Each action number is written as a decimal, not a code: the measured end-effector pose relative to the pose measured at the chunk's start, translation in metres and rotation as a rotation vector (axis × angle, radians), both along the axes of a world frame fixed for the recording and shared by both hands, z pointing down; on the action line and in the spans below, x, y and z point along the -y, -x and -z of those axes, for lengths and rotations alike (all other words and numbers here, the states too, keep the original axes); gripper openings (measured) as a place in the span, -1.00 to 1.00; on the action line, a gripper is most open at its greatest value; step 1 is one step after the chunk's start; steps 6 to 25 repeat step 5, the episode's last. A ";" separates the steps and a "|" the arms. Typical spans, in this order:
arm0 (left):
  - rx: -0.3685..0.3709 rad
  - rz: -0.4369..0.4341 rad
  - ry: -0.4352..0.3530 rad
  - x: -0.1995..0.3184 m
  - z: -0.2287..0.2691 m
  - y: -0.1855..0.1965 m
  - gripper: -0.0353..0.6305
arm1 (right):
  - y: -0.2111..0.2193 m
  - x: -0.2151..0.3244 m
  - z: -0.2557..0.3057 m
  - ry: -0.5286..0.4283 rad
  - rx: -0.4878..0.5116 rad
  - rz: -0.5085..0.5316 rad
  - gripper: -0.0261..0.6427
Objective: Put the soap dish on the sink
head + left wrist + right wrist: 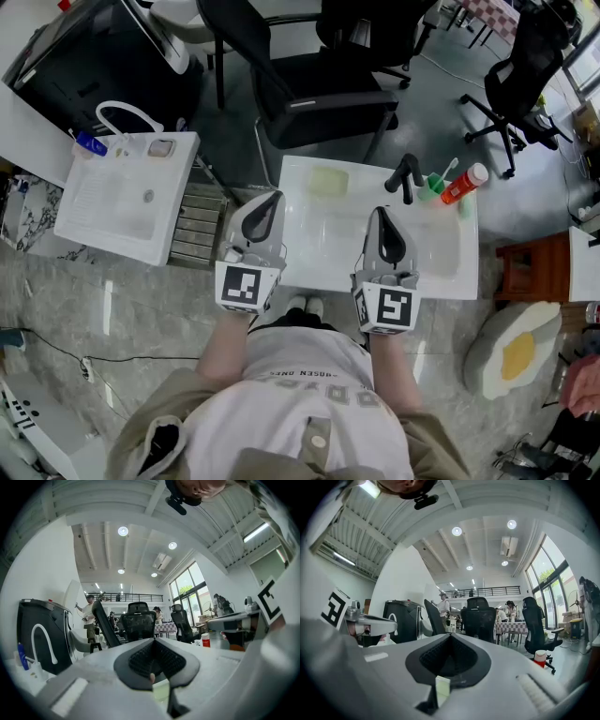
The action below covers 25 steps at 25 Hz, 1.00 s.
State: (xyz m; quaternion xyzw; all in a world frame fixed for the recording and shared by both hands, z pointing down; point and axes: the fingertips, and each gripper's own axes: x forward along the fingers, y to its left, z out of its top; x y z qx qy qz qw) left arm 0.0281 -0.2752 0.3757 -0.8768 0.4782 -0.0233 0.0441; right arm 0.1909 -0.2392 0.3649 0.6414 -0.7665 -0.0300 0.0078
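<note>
a: head view first. what could go wrong?
b: my left claw (269, 201) and right claw (380, 216) are both pressed together and empty, over the near rim of the sink (441, 281). what i take for the soap dish (328, 181), pale green, already lies on the far rim, ahead of my left claw and slightly to its right. if i reach in like this, i judge i'd shove it off the back edge. my right claw could knock the tap (405, 176) or the red bottle (463, 184) just ahead.
a: left gripper view?
b: jaws meet, nothing between. i can't pick out the dish.
a: right gripper view?
b: same, closed and bare.
a: any writing?
b: my shirt (300, 373) seems to read "chosen ones". the bottle's label is too small.
</note>
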 end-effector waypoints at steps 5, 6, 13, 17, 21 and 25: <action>0.011 0.002 -0.001 0.002 0.001 0.000 -0.87 | 0.004 0.003 0.000 -0.001 -0.019 0.011 -0.92; 0.011 0.002 -0.001 0.002 0.001 0.000 -0.87 | 0.004 0.003 0.000 -0.001 -0.019 0.011 -0.92; 0.011 0.002 -0.001 0.002 0.001 0.000 -0.87 | 0.004 0.003 0.000 -0.001 -0.019 0.011 -0.92; 0.011 0.002 -0.001 0.002 0.001 0.000 -0.87 | 0.004 0.003 0.000 -0.001 -0.019 0.011 -0.92; 0.011 0.002 -0.001 0.002 0.001 0.000 -0.87 | 0.004 0.003 0.000 -0.001 -0.019 0.011 -0.92; 0.011 0.002 -0.001 0.002 0.001 0.000 -0.87 | 0.004 0.003 0.000 -0.001 -0.019 0.011 -0.92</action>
